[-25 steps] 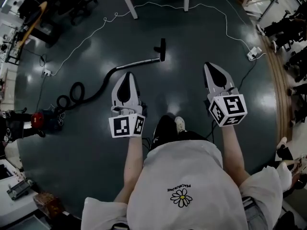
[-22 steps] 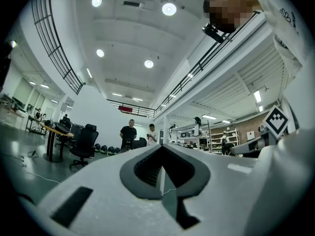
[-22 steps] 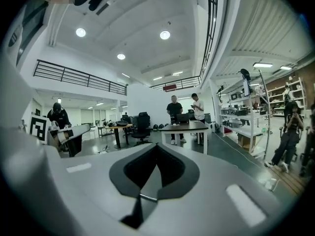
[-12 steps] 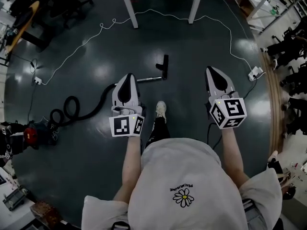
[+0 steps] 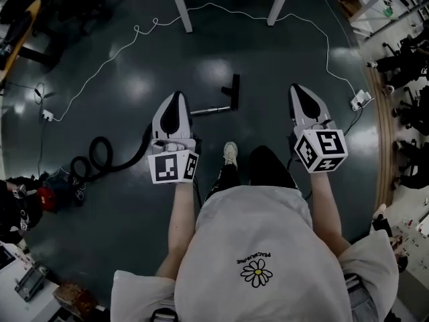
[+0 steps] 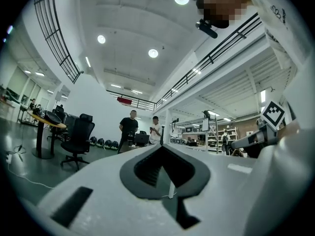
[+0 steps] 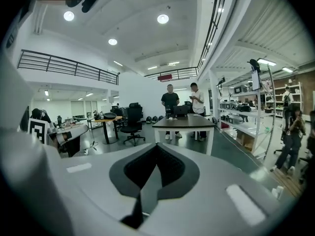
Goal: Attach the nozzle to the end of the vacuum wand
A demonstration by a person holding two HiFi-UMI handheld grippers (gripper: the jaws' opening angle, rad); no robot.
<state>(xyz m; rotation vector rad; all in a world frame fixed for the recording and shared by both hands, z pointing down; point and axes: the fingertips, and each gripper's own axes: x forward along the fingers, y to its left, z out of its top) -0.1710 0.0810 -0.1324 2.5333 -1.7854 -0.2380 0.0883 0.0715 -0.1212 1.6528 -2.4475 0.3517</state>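
Dark glossy floor (image 5: 268, 52), gear lying loose. Risks: shoe (image 5: 230, 153) kicks the wand (image 5: 209, 111), or the hose (image 5: 107, 154) drags it off line during pickup. Left tongs (image 5: 175, 98) and right tongs (image 5: 299, 91) are both pressed together, empty. Nozzle (image 5: 232, 89) lies at the wand's end, ahead of and between the tongs, nearer the left. Can't tell if it's seated.

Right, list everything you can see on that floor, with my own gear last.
Vacuum wand: one, silver, on the floor, centre.
Nozzle: one, black, at the wand's far end.
Hose: one, black, coiled at left.
Cable: one, white, looping across the floor.
Table legs: two, white, top.
Shoe: one, white, below the wand.
Left claw: shut, empty.
Right claw: shut, empty.
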